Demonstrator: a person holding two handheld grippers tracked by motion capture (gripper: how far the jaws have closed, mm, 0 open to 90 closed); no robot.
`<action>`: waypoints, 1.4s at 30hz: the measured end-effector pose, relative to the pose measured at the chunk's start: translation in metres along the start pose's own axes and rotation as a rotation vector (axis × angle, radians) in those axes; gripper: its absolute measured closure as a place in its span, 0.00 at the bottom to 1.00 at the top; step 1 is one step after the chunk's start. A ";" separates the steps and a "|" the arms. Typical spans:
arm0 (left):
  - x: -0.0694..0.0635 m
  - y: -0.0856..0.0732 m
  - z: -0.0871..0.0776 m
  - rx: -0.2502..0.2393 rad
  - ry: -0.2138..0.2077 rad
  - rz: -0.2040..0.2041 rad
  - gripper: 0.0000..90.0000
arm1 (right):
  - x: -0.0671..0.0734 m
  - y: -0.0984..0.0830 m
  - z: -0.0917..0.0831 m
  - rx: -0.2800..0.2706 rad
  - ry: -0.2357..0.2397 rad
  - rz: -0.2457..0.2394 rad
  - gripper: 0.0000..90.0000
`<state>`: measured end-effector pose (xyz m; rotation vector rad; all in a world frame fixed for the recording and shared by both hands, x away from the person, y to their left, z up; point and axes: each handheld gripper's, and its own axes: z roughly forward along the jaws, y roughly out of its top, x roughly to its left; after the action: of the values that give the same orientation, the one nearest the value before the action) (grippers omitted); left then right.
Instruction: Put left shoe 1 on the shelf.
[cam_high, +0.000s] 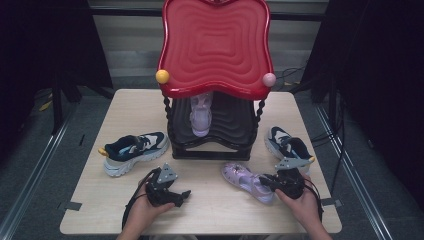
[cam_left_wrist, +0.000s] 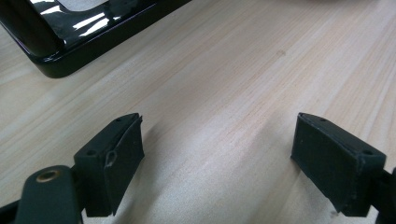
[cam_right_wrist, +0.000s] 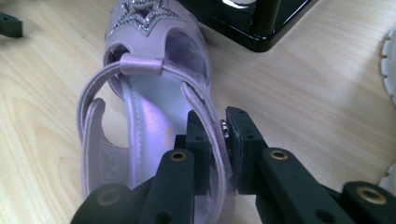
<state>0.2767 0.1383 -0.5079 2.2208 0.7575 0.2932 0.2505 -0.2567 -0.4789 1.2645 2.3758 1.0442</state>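
Grip on a lilac sandal (cam_right_wrist: 154, 93) at the tabletop's (cam_high: 215, 205) near right.
The right hand-held gripper (cam_right_wrist: 218, 140) pinches the sandal's thin side strap near the heel; the left hand-held gripper (cam_left_wrist: 217, 154) stands spread and empty. The sandal looks light and its straps soft, so the firmer heel gives surer hold. Two lilac sandals, two sneakers, one rack (cam_high: 215, 145).

Your right claw (cam_right_wrist: 218, 140) pinches the side strap of the lilac sandal (cam_right_wrist: 154, 84) lying on the wooden counter (cam_right_wrist: 303, 93).
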 end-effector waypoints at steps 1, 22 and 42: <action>0.000 0.000 0.000 0.000 0.000 0.000 0.18 | 0.000 0.000 0.000 0.000 0.000 0.000 0.89; 0.000 0.000 0.000 0.001 0.003 -0.002 0.18 | 0.015 -0.007 0.003 0.011 0.015 0.001 0.75; 0.000 0.000 0.000 0.002 0.008 0.000 0.18 | 0.010 -0.011 0.007 -0.029 0.022 0.046 0.80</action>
<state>0.2773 0.1381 -0.5077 2.2223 0.7620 0.3013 0.2416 -0.2488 -0.4904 1.3094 2.3495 1.1076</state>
